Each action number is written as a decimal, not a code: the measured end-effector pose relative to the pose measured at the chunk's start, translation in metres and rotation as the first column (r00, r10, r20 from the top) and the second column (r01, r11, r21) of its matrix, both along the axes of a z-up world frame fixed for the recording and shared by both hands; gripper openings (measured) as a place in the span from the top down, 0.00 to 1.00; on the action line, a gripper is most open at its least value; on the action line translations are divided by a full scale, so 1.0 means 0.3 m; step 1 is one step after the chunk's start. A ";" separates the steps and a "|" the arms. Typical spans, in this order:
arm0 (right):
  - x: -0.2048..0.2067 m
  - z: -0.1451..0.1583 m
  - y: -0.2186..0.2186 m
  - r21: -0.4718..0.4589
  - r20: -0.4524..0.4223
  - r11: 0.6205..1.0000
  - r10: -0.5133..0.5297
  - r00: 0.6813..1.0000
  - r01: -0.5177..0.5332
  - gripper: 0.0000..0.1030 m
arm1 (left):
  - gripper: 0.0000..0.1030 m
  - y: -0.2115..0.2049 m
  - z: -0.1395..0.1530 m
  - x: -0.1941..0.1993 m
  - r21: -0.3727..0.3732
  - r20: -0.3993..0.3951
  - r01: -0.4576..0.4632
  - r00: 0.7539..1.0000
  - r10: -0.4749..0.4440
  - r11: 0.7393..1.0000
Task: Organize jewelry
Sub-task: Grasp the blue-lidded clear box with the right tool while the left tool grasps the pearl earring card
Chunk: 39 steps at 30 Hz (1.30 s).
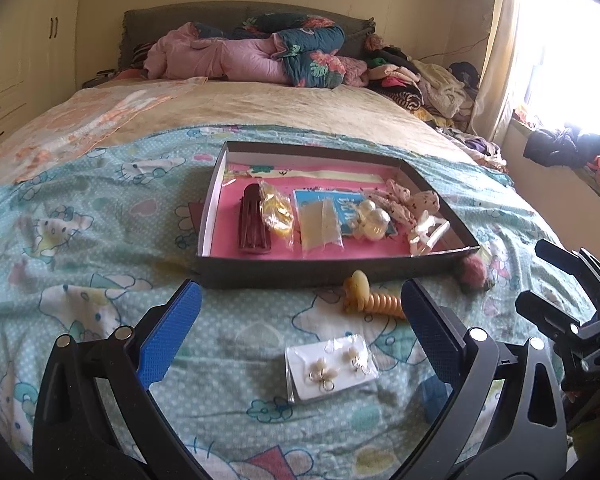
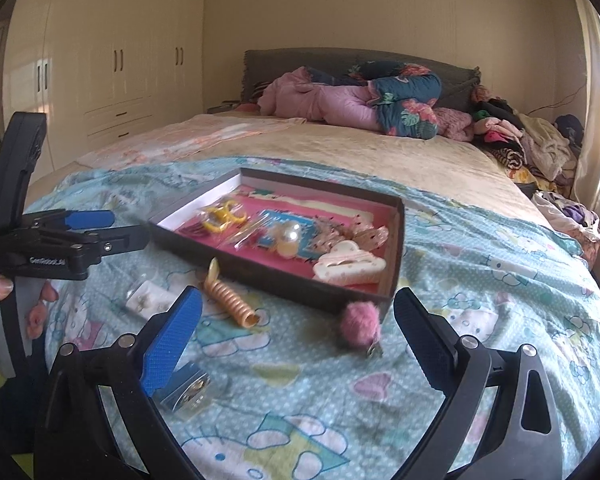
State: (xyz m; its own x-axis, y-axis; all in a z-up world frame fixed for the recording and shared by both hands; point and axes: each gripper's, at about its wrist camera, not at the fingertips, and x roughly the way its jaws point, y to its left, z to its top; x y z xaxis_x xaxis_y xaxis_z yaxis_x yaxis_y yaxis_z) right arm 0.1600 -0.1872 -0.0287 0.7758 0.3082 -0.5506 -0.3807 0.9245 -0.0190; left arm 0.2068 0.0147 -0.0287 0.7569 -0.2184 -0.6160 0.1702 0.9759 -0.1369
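A dark shallow box (image 1: 324, 270) with a pink floor lies on the bed and holds several hair clips and bagged jewelry; it also shows in the right wrist view (image 2: 284, 280). My left gripper (image 1: 300, 316) is open and empty above a small bag of earrings (image 1: 330, 366). An orange spiral hair tie with a clip (image 1: 374, 296) lies in front of the box. My right gripper (image 2: 298, 320) is open and empty over a pink pom-pom (image 2: 360, 326). The spiral tie (image 2: 230, 300), the earring bag (image 2: 148, 298) and a blue packet (image 2: 186, 392) lie left of it.
The Hello Kitty sheet (image 1: 80, 240) covers the near bed. Rolled quilts (image 1: 260, 52) and a clothes pile (image 1: 420, 80) lie at the far end. Wardrobes (image 2: 112, 60) stand left, a curtained window (image 1: 560, 40) right. The left gripper (image 2: 60, 244) is in the right wrist view.
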 end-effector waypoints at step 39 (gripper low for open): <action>-0.031 -0.256 0.199 -0.066 -0.174 0.959 0.261 0.949 -0.276 0.56 | 0.11 -0.063 -0.190 -0.009 0.015 -0.228 0.052 0.973 -0.047 0.999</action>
